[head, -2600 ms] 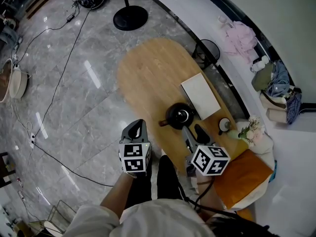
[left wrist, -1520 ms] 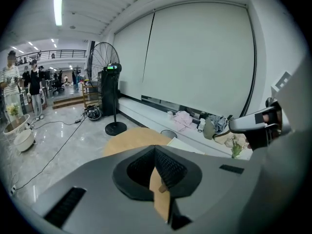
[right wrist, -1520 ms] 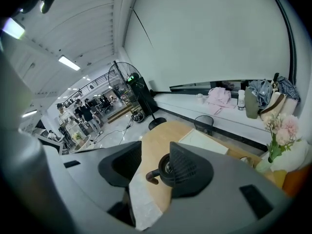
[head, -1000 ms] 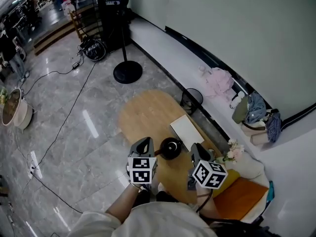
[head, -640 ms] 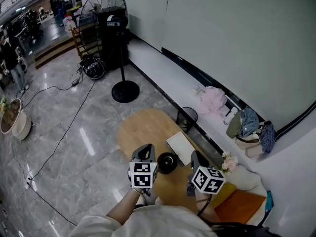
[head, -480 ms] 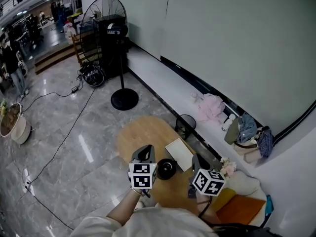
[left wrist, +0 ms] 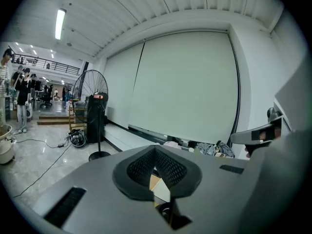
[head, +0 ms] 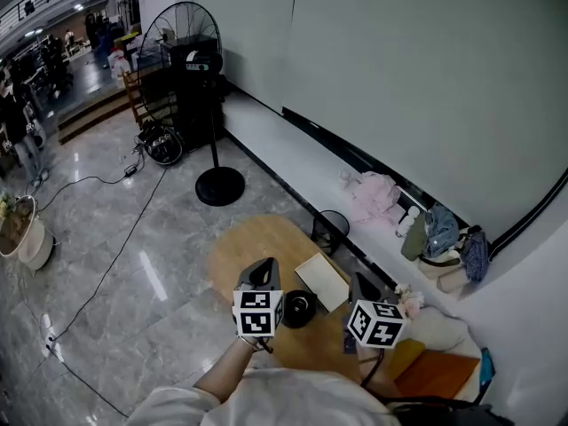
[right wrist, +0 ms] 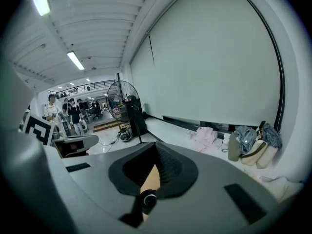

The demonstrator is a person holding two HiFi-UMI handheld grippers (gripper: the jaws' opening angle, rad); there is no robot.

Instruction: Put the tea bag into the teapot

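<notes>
Left tool [head: 260,272] and right tool [head: 360,282], head view: held above the black round teapot [head: 299,307] on the oval wooden bench [head: 244,247]. Left gripper view: jaws together, empty. Right gripper view: just closed, empty. Tea bag unseen; likely deposited.

Head view looks down; both gripper views share the fan [head: 202,60].

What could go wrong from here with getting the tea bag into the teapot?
The right gripper has just closed its fingers on nothing, and the left gripper is shut empty too; no tea bag shows, so none may go in. The teapot sits on the table between both grippers; a careless descent could knock it.
</notes>
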